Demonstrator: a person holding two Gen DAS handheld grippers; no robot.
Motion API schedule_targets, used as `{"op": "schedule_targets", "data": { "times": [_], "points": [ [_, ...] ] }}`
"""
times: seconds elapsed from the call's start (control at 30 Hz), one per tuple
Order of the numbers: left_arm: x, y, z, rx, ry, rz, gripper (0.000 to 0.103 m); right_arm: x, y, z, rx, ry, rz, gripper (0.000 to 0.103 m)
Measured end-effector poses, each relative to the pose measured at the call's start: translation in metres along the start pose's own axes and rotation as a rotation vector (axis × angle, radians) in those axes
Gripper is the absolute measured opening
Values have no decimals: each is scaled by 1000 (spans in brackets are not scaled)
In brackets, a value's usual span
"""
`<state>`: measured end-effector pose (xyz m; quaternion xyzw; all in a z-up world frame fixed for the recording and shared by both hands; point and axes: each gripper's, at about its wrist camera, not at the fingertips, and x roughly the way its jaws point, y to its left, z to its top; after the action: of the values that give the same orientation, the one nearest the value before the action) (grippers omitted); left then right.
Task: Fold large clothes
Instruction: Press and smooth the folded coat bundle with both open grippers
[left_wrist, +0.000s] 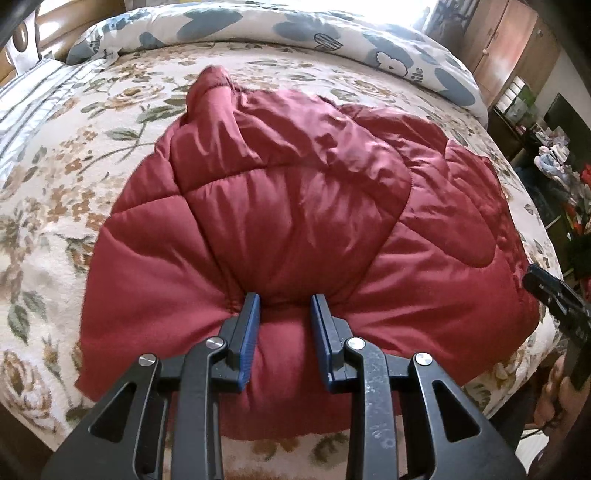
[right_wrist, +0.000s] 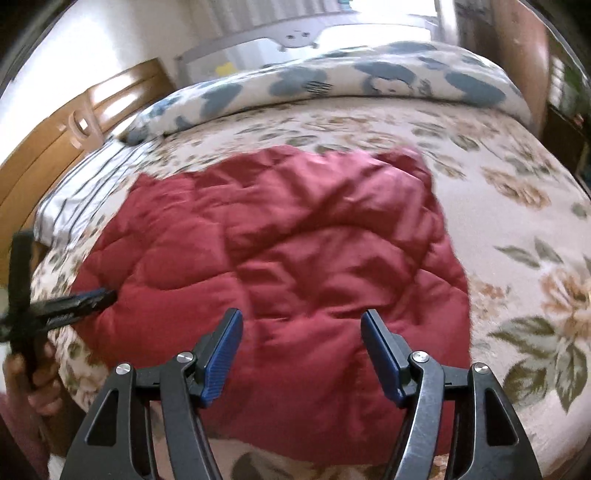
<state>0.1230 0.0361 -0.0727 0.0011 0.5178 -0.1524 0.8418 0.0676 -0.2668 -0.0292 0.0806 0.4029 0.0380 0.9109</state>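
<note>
- Burgundy quilted jacket (left_wrist: 280, 206) lies spread on the floral bed cover (left_wrist: 55, 177), reaching from the near edge towards twelve o'clock, with one sleeve (left_wrist: 210, 88) bunched up at about eleven.
- The left gripper (left_wrist: 284, 306) has its jaws clenched on a puffed fold of the jacket at the near hem; the fabric bulges between the blue pads (left_wrist: 251, 314) and puckers round them.
- The right gripper (right_wrist: 301, 325) hangs over the jacket's near half with its jaws released and wide, nothing between them; blur in its view suggests it is on the move.
- A rolled duvet (left_wrist: 295, 29) with blue patches lies along the far side of the bed at twelve o'clock, well apart from the jacket.
- Judged risk: the left grip takes only a pinch of slippery padded cloth, so a pull could let it slide out or lift the top layer alone.
- Lifting with one hand only would likely drag the jacket towards six o'clock and off the bed edge.
- The raised sleeve at eleven may get trapped under a fold and leave a lump.
</note>
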Motion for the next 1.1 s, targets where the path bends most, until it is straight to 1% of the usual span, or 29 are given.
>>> {"op": "schedule_targets", "data": {
  "times": [0.1, 0.13, 0.17, 0.23, 0.3, 0.37, 0.47, 0.53, 0.6, 0.67, 0.77, 0.87, 0.97, 1.1],
  "points": [
    [-16, -8, 1, 16, -16, 22, 28, 1, 11, 3, -23, 13, 35, 68],
    [-20, -10, 2, 20, -21, 25, 32, 2, 14, 4, -29, 18, 38, 68],
    [-25, -12, 2, 21, -25, 23, 39, 3, 16, 4, -34, 22, 39, 68],
    [-33, -16, 4, 14, -31, 3, 44, 6, 17, 3, -32, 39, 45, 68],
    [-39, -25, 8, 21, -40, -15, 47, 9, 16, 3, -17, 54, 55, 68],
    [-39, -38, 14, 48, -41, -10, 62, 9, 17, 3, -14, 58, 55, 68],
    [-29, -54, 20, 90, -24, 29, 63, 17, 18, 5, -20, 75, 39, 68],
    [-13, -63, 21, 114, 18, 58, 63, 23, 17, 6, -26, 90, 21, 68],
    [5, -65, 20, 114, 55, 86, 65, 27, 13, 6, -26, 99, 7, 68],
    [13, -65, 19, 115, 61, 99, 67, 32, 9, 4, -38, 99, -16, 68],
    [16, -67, 18, 123, 65, 113, 67, 41, -1, 0, -29, 99, -45, 73],
    [19, -67, 18, 127, 69, 118, 68, 45, -9, -2, -6, 90, -39, 73],
    [21, -68, 19, 129, 68, 127, 68, 48, -7, -4, -11, 80, -50, 75],
    [24, -69, 19, 130, 68, 130, 69, 49, -8, -3, 5, 81, -46, 75]
  ]
}}
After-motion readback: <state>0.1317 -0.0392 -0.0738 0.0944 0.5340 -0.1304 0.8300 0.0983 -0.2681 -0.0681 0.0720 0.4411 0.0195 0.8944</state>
